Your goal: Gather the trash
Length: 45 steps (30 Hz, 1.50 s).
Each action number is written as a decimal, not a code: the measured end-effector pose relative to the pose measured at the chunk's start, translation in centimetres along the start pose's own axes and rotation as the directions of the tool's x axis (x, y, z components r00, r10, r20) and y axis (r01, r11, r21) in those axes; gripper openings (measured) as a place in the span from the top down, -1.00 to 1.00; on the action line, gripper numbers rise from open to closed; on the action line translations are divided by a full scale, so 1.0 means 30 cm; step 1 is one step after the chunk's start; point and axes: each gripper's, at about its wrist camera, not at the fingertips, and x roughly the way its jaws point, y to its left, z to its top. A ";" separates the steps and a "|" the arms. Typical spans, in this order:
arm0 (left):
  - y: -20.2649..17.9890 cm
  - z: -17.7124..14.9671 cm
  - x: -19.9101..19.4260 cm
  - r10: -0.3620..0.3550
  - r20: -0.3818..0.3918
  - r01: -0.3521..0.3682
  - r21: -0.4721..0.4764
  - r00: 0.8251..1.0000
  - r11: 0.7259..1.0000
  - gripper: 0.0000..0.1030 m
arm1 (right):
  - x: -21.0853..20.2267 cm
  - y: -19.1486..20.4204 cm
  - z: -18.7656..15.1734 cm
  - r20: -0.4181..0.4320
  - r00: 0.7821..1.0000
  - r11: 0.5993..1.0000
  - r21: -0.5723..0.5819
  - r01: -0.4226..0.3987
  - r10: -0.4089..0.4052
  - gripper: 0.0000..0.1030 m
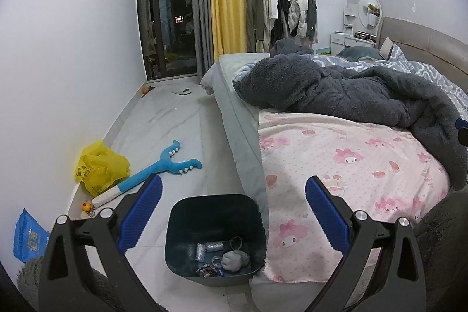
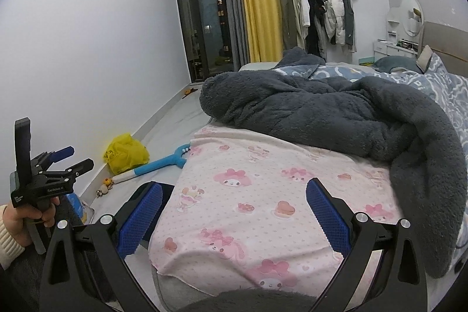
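Note:
A dark bin [image 1: 215,209] stands on the floor beside the bed and holds a grey crumpled wad [image 1: 235,260], wrappers and small scraps. My left gripper [image 1: 232,212] is open and empty, held above the bin. It also shows from the side in the right wrist view [image 2: 73,158], held in a hand. My right gripper [image 2: 234,215] is open and empty over the pink patterned sheet [image 2: 263,195] on the bed. A yellow plastic bag [image 1: 101,167] lies by the wall, and it also shows in the right wrist view [image 2: 125,154]. A blue packet [image 1: 29,237] lies on the floor at the left.
A blue plush toy [image 1: 163,165] lies on the floor next to the yellow bag. A grey fleece blanket [image 2: 336,113] is heaped on the bed. Small toys [image 1: 87,209] sit by the wall. A clothes rack [image 1: 286,8] and glass door [image 1: 172,13] stand at the far end.

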 end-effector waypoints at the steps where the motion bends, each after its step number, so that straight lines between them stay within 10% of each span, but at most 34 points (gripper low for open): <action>1: 0.002 -0.002 -0.002 -0.002 0.000 0.002 0.000 1.000 1.000 -0.94 | 0.000 -0.001 0.000 0.000 1.000 1.000 0.001 -0.001 0.001 -0.94; 45: 0.002 -0.004 -0.004 -0.009 -0.003 0.009 -0.001 1.000 1.000 -0.94 | 0.004 0.008 0.001 0.001 1.000 1.000 0.008 0.000 0.000 -0.94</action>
